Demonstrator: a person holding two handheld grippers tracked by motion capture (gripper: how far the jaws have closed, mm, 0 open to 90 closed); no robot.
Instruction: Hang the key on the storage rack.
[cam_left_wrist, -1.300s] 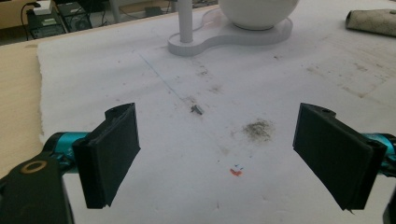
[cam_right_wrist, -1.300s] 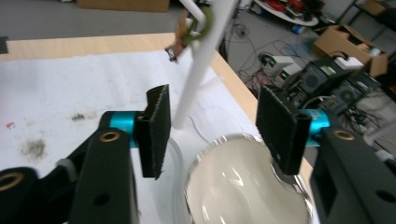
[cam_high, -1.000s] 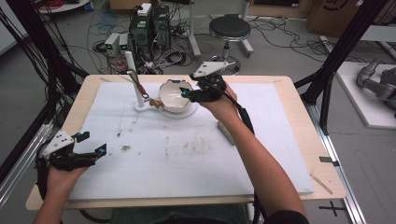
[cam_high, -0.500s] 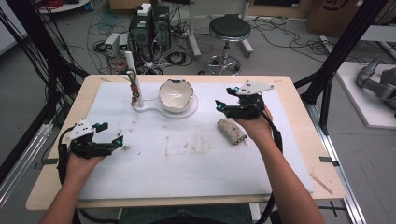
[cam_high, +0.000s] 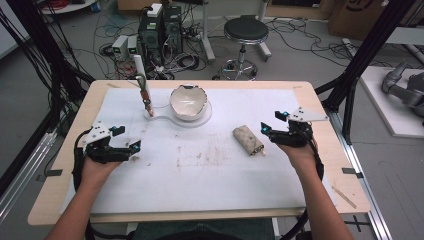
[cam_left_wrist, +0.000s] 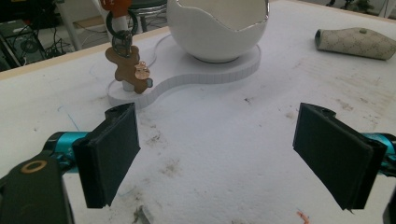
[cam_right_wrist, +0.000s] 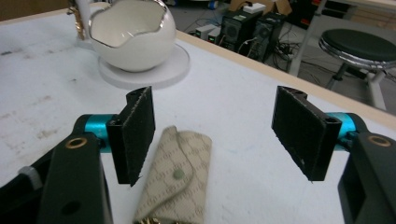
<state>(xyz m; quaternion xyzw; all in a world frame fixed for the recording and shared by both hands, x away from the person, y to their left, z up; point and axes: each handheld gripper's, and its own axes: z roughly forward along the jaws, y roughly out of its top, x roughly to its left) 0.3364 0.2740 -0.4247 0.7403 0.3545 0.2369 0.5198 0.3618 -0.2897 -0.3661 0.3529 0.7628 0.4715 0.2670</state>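
Beige patterned pouch, white bowl

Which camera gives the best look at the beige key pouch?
The right gripper view: the key pouch lies close between the fingers, its snap flap and pattern clear. The high view shows it small on the mat; the left gripper view catches it far off at the upper right.

Glossy ceramic, matt cloth

The bowl gleams like glazed porcelain; the pouch is patterned coated fabric; the table cover looks matt, stained.
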